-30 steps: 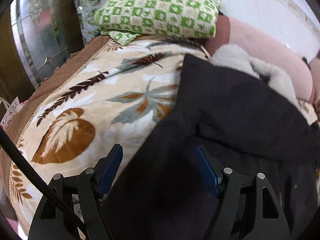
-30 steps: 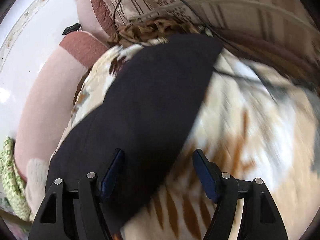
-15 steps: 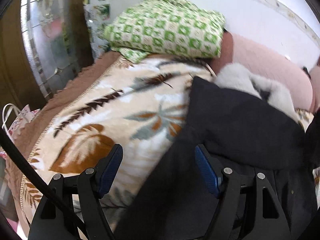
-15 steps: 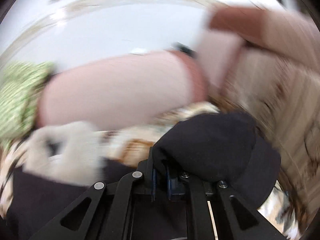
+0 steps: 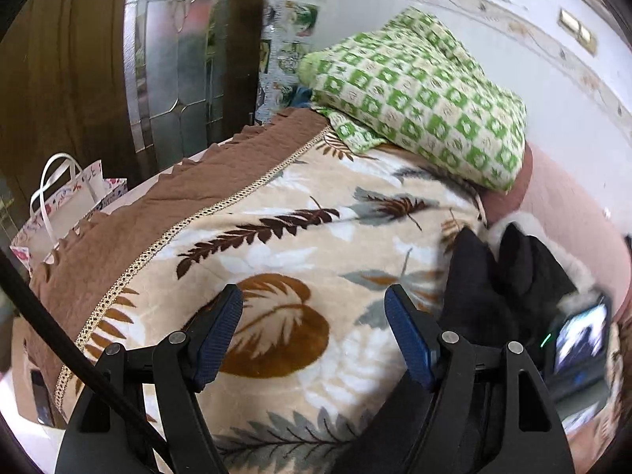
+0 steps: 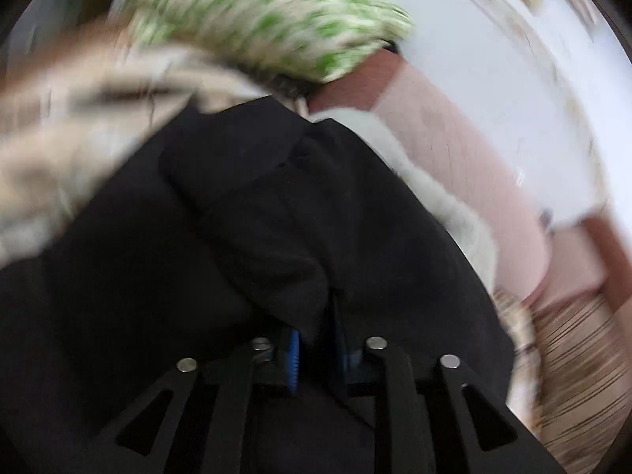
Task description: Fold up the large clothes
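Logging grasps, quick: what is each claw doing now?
Left claw: open, empty, over the blanket.
Right claw: closed on the black coat.

The right gripper [image 6: 318, 349], jaws earlier spread, now pinches the black coat [image 6: 245, 213], swung toward the green pillow [image 6: 268, 12]

A cream blanket [image 5: 300, 237] printed with brown and grey leaves filled the centre of the left wrist view, its brown scalloped border [image 5: 158, 213] running along the left. A green-checked pillow [image 5: 418, 94] lay at upper right, against a pink bolster [image 5: 561, 213]. A white gift bag [image 5: 67, 205] stood at far left, below a mirrored door [image 5: 177, 63].
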Tool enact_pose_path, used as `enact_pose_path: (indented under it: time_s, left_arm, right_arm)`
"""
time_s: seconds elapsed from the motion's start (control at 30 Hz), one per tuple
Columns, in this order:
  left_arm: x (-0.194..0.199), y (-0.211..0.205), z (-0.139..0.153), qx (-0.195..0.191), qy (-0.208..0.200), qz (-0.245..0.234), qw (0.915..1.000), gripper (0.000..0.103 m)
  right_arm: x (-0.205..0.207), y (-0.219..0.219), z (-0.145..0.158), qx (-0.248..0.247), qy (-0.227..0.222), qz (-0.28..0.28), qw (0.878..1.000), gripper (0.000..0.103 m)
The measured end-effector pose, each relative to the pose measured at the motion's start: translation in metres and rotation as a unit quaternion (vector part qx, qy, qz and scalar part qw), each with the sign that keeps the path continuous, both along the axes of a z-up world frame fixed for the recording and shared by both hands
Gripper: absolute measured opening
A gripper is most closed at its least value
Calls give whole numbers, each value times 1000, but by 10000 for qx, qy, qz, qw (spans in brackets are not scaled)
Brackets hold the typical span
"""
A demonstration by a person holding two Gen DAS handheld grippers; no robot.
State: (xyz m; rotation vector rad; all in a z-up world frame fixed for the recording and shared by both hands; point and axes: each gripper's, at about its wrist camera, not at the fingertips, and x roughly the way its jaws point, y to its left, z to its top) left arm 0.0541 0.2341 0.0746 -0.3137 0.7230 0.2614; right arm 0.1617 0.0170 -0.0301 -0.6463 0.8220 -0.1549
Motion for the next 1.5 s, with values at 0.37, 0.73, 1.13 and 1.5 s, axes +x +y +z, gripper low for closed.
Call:
enact_pose_path:
  time_s: [0.37, 0.73, 1.13, 1.5]
  left_arm:
    - [-2, 3, -4, -223, -37, 106, 9997, 73]
    - [2, 2, -3, -77, -34, 20, 10000, 73]
    - [4, 1, -10, -119, 80, 24, 9999, 73]
    - [11, -3, -19, -266, 240, -155, 9992, 73]
  right_arm:
    - [-50, -7, 57, 582, -306, 548, 9963, 62]
    - [37, 9, 22, 636, 22, -190, 9978, 24]
    - [-44, 31, 8, 527, 274, 932, 9939, 28]
    - [-101, -22, 85, 1791, -543, 1023, 9770, 66]
